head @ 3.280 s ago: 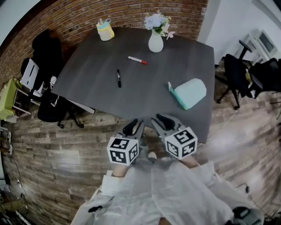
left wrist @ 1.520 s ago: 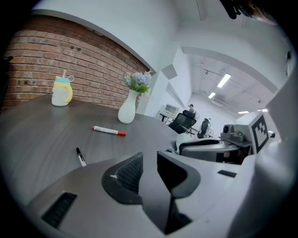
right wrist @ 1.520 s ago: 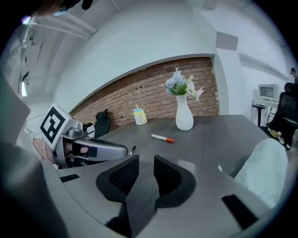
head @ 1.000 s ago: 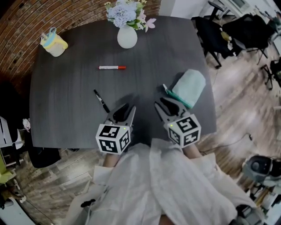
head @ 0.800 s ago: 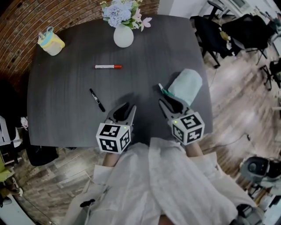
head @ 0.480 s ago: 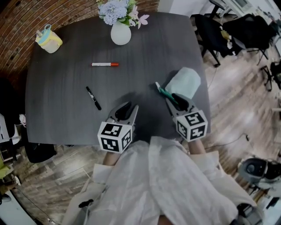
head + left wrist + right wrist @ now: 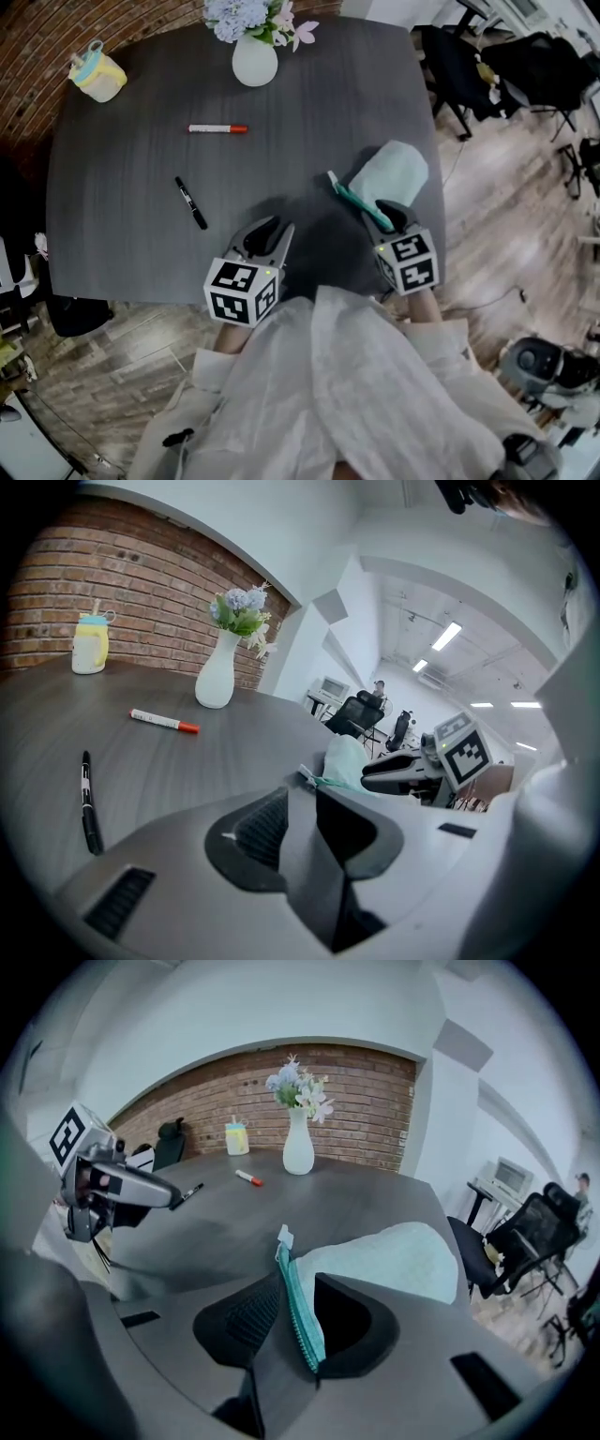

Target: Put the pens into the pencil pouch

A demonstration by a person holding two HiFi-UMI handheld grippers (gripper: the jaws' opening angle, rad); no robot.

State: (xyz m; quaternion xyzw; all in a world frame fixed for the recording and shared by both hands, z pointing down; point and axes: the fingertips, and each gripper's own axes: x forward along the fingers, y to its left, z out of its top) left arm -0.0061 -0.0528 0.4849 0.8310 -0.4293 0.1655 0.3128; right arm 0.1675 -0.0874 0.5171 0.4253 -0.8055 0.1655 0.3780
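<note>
A mint pencil pouch [image 7: 392, 171] lies at the right of the dark table [image 7: 122, 234], its teal zipper edge [image 7: 354, 199] facing left. My right gripper [image 7: 388, 215] stands open at the pouch's near end, with the zipper edge [image 7: 302, 1324] running between its jaws; the pouch body [image 7: 389, 1255] lies just right of them. A black pen [image 7: 190, 202] lies left of centre and a red-capped marker [image 7: 217, 128] farther back. My left gripper [image 7: 263, 238] hovers open and empty near the front edge, right of the black pen [image 7: 89, 803].
A white vase of flowers [image 7: 254, 58] stands at the table's back, a yellow lidded cup [image 7: 97, 75] at the back left corner. Office chairs [image 7: 464, 66] stand on the wood floor to the right. The table's front edge lies just under my grippers.
My right gripper has moved right and down onto the pouch's zipper edge, which now sits between its jaws. The left gripper has shifted only slightly.
</note>
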